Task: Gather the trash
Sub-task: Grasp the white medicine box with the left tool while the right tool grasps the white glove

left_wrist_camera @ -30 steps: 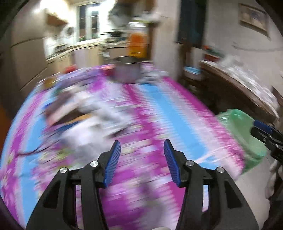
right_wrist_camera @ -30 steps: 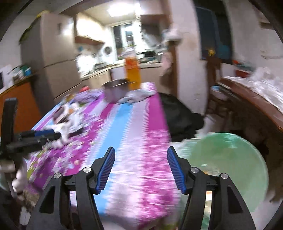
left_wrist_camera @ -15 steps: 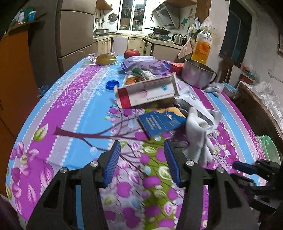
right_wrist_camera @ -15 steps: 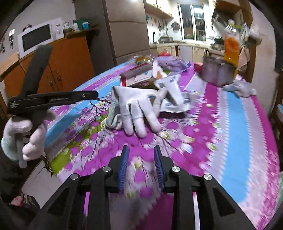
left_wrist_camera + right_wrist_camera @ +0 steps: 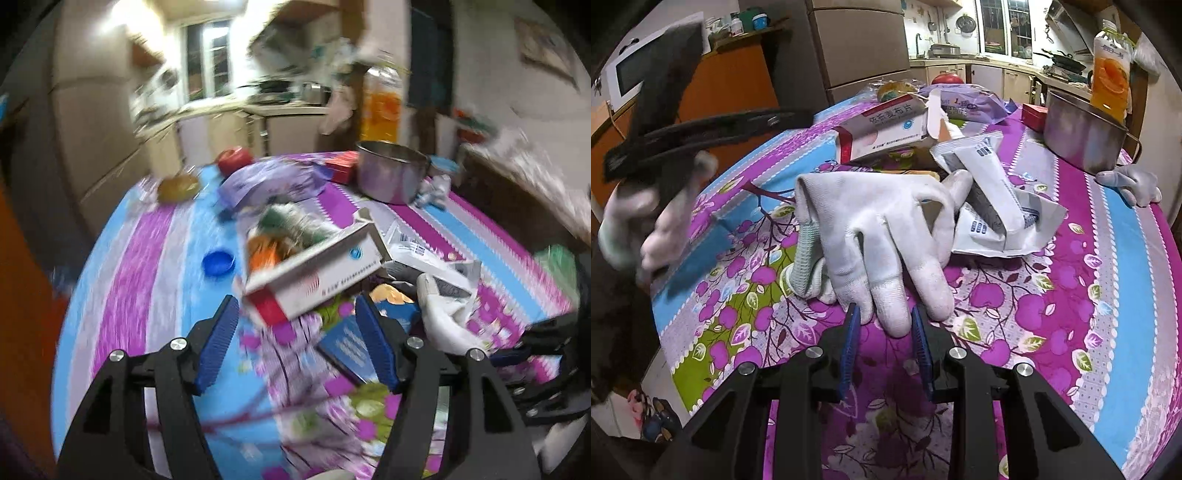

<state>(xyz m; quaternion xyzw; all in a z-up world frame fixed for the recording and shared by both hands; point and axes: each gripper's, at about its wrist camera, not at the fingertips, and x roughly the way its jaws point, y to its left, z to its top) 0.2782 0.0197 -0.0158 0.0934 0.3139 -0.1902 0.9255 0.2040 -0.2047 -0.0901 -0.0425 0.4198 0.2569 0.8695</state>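
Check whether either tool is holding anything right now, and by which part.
Nothing is gripped. The right tool has a fingertip of the white glove between its jaws, but the pads don't visibly press it. The left tool, which has just opened wider, is empty.

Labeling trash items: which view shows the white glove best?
Right wrist: the white glove lies sharp and whole, fingers spread, fingertips between the right gripper pads. Left wrist shows only a blurred part at the right.

Knit cloth glove, shiny metal pot, glossy tablecloth, cardboard box.
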